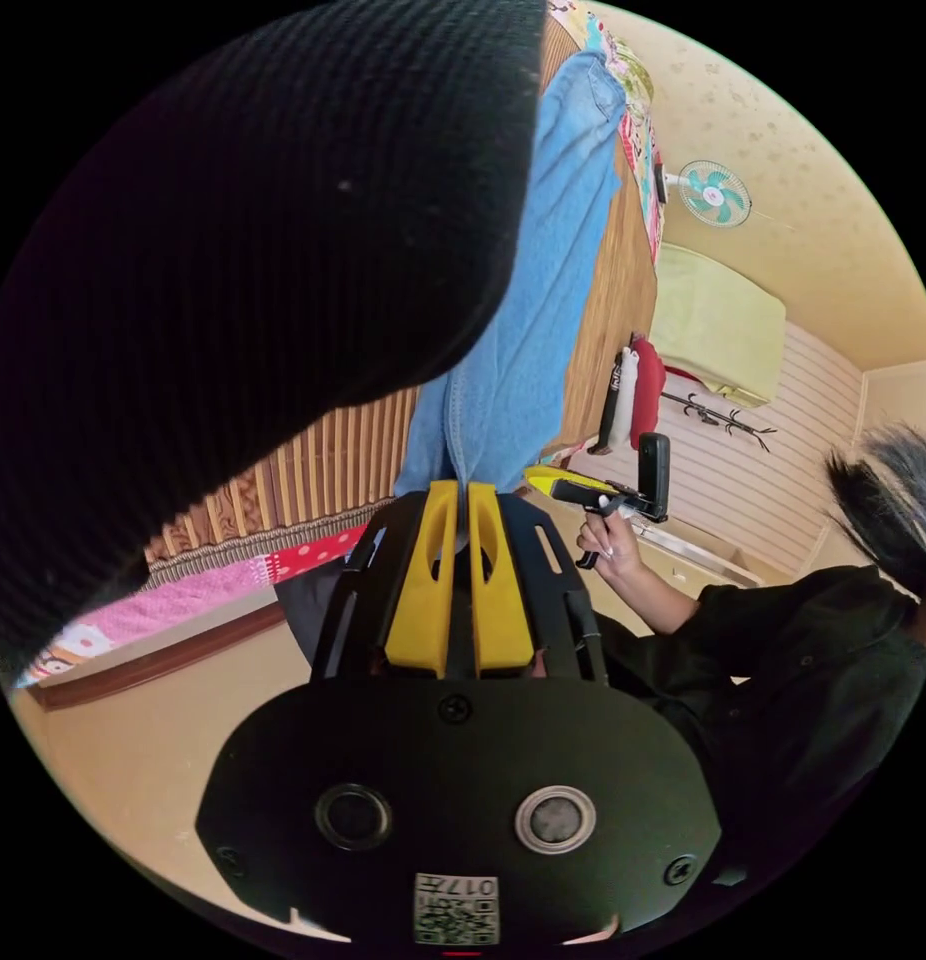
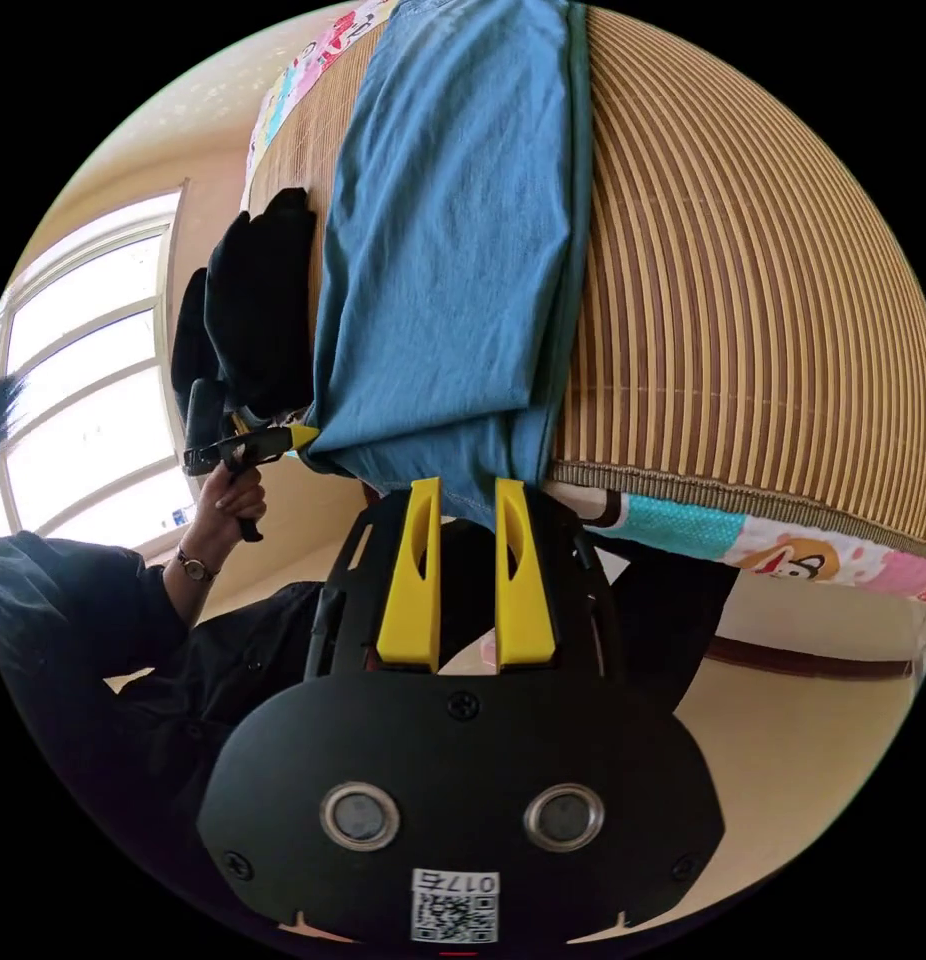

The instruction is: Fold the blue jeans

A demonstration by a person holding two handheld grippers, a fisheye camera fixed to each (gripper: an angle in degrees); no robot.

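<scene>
blue jeans (image 2: 453, 230): flat on striped mat (image 2: 743, 300) | left hand-held gripper (image 1: 461, 487) clamps hem | right hand-held gripper (image 2: 467, 485) apart

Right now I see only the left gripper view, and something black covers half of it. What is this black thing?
Observer: A black garment lying on the striped mat, beside the jeans and near your left gripper.
Operator: Is the right gripper closed on the hem?
Observer: No. It is open, with the hem edge between its tips.
Operator: Do the jeans lie flat?
Observer: Yes, flat along the mat, one layer over another.
</scene>
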